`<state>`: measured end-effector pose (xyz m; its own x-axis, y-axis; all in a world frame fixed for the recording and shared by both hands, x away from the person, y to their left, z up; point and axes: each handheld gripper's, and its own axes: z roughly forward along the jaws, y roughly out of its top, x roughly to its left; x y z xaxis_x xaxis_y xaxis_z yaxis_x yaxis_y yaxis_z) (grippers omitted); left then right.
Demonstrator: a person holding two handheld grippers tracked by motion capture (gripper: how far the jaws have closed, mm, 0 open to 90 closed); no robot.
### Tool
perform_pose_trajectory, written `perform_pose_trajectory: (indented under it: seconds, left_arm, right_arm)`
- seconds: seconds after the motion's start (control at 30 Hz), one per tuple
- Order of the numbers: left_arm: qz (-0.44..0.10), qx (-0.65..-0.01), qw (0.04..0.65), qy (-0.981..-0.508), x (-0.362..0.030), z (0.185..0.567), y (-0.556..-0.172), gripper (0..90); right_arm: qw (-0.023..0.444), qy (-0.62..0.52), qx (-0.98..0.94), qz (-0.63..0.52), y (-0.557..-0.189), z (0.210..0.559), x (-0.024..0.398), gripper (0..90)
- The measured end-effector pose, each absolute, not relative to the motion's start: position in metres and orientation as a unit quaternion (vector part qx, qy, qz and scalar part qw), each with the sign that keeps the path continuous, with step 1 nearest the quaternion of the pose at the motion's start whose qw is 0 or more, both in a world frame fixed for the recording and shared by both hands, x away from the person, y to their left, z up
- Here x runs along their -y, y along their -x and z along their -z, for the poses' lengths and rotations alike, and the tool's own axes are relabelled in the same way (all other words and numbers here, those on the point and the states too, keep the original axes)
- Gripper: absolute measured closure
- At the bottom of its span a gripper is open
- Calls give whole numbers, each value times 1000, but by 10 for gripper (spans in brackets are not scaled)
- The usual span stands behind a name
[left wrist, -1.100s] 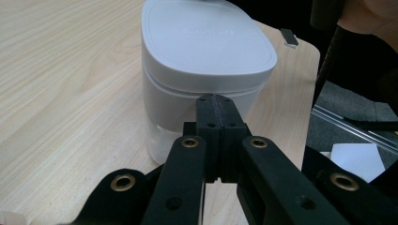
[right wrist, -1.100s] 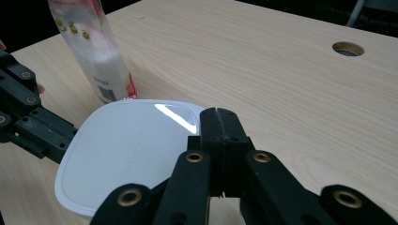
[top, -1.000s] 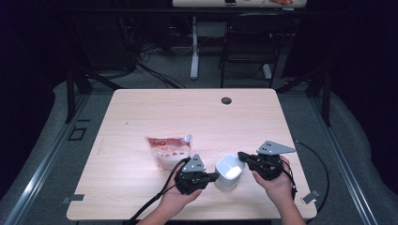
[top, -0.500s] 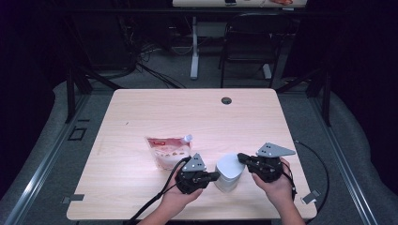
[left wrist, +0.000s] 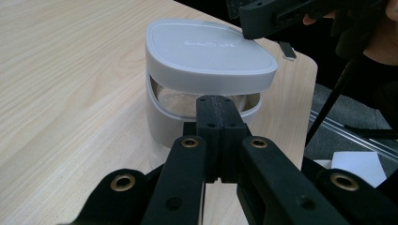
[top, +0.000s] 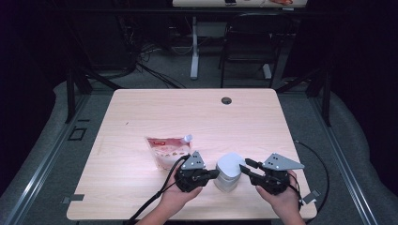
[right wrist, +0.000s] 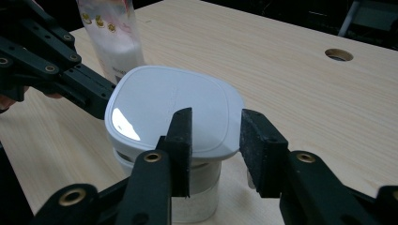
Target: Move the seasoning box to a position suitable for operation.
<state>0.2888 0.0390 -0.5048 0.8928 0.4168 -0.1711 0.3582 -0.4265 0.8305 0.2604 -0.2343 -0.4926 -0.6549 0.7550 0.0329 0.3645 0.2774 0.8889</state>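
Observation:
A white container with a grey-white lid stands near the table's front edge, between my two grippers. My left gripper is shut, and its joined tips rest against the container's side just under the lid. My right gripper has just been opening. Its jaws stand apart over the lid's near edge, and the pads do not press on it. A clear pouch with a white spout cap lies behind the left gripper and shows again as the pouch.
The wooden table has a cable hole at its far edge. A black cable trails from the left gripper over the front edge. A chair and a desk leg stand beyond the table.
The right gripper's jaws have spread apart and the right hand has drawn back a little from the container. The left gripper has stayed in place.

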Motion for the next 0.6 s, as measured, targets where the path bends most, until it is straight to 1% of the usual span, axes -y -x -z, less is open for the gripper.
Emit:
perform_pose_trajectory:
  seconds: [0.3, 0.6]
  left_arm:
    - [-34, -228, 487, -843, -40, 501, -289, 900]
    - [-38, -225, 488, -843, -40, 496, -288, 900]
  right_arm:
    - [202, -367, -779, -466, -252, 499, 241, 628]
    - [190, -371, -787, -454, -252, 507, 245, 616]
